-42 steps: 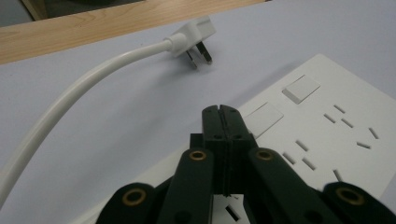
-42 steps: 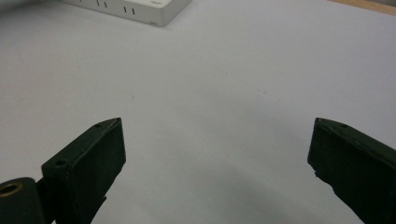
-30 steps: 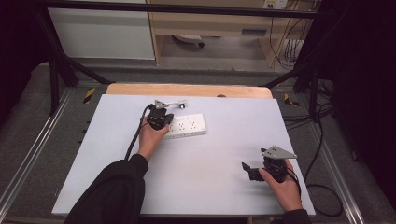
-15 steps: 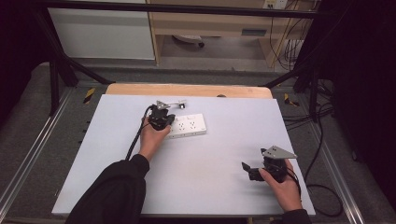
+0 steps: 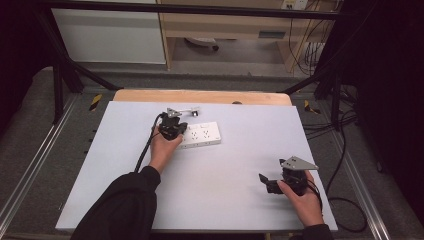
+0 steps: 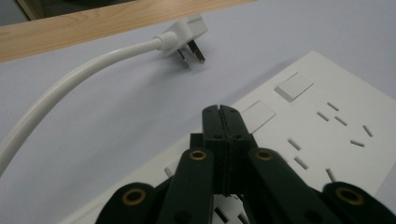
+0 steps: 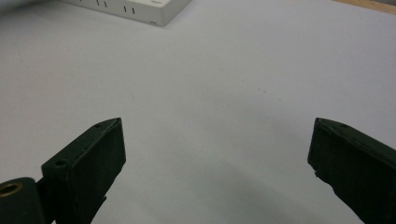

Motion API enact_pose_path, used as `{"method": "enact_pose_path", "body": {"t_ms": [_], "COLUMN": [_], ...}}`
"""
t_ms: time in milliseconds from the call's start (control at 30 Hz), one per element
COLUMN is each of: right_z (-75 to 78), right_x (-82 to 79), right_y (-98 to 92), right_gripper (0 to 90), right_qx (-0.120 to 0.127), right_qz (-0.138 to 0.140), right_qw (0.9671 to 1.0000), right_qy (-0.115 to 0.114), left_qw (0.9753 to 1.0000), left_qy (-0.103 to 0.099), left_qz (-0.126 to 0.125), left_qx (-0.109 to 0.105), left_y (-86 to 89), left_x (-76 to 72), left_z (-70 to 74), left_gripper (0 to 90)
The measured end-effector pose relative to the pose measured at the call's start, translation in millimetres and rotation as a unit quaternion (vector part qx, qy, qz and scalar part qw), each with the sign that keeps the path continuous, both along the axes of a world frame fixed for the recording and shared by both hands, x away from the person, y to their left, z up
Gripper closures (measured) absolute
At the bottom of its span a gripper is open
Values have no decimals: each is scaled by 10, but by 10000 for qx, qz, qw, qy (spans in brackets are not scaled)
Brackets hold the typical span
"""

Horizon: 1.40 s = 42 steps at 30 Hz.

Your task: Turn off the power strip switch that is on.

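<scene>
While the left gripper (image 6: 223,112) is pressing clenched, empty jaws onto the power strip (image 5: 200,135) at table centre — probably working its switch (image 6: 257,115) — the right gripper (image 7: 217,154) is idling wide open at four o'clock. Next: plug (image 6: 187,37), lying at twelve o'clock.

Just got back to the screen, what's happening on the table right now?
A person works at a grey table with a claw in each hand. The left claw, jaws shut with nothing between them, is poised over the left end of a white power strip, close to one of its square buttons. The strip's plug lies loose on the table beyond it. The right claw waits wide open near the front right, holding nothing.
</scene>
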State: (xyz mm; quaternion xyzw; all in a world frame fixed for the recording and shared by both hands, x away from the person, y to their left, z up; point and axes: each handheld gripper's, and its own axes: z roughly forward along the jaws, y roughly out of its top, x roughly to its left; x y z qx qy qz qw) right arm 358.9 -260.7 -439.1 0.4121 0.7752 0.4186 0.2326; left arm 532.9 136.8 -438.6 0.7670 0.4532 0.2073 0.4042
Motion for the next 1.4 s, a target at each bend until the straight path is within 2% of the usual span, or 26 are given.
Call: {"method": "enact_pose_path", "body": {"t_ms": [367, 1000, 1233, 1300, 1400], "right_z": [-2, -1, -2, -2, -1], "right_x": [2, 1, 3, 1, 2], "right_y": [-5, -3, -2, -2, -2], "right_gripper": [46, 46, 46, 46, 46], "right_qx": [16, 17, 9, 13, 7], "right_qz": [2, 4, 11, 5, 9], "right_qw": [10000, 10000, 10000, 10000, 10000], "right_qy": [6, 12, 9, 13, 6], "left_qw": [10000, 9999, 9997, 9996, 9995], "left_qy": [11, -85, -124, -202, -191], "left_qz": [31, 31, -30, -42, -67], "left_qx": [-56, -80, -204, -187, -227], "left_y": [18, 47, 40, 33, 23], "left_x": [12, 22, 11, 11, 0], "left_z": [-2, 20, 36, 42, 50], "left_gripper": [900, 900, 899, 859, 814]}}
